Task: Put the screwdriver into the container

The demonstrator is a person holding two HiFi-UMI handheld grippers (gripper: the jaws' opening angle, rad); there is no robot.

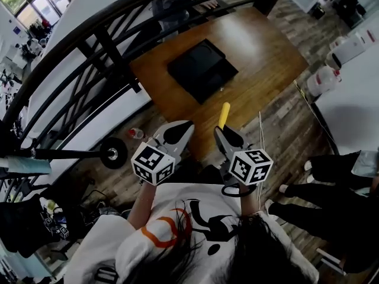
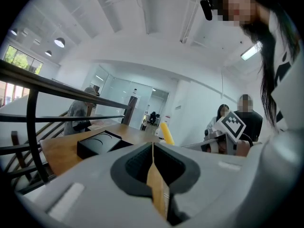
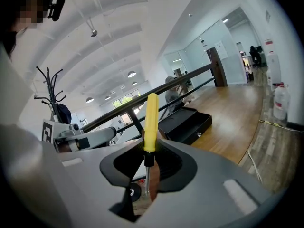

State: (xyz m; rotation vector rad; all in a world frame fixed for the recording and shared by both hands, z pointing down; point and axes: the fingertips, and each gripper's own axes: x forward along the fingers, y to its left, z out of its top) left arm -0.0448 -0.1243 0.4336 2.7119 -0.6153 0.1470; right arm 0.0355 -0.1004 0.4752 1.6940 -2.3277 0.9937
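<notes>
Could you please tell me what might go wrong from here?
The right tongs pinch the screwdriver only by its thin shaft, so it may pivot or slip out. The container sits farther off on the table, and I see no opening in it, so it may need opening first.

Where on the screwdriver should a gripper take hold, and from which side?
The right gripper clamps the screwdriver on its thin shaft by the black collar, with the yellow handle sticking out ahead. The thicker, straight handle would likely give a surer grip: pinch it mid-length, across its axis, from the sides.
</notes>
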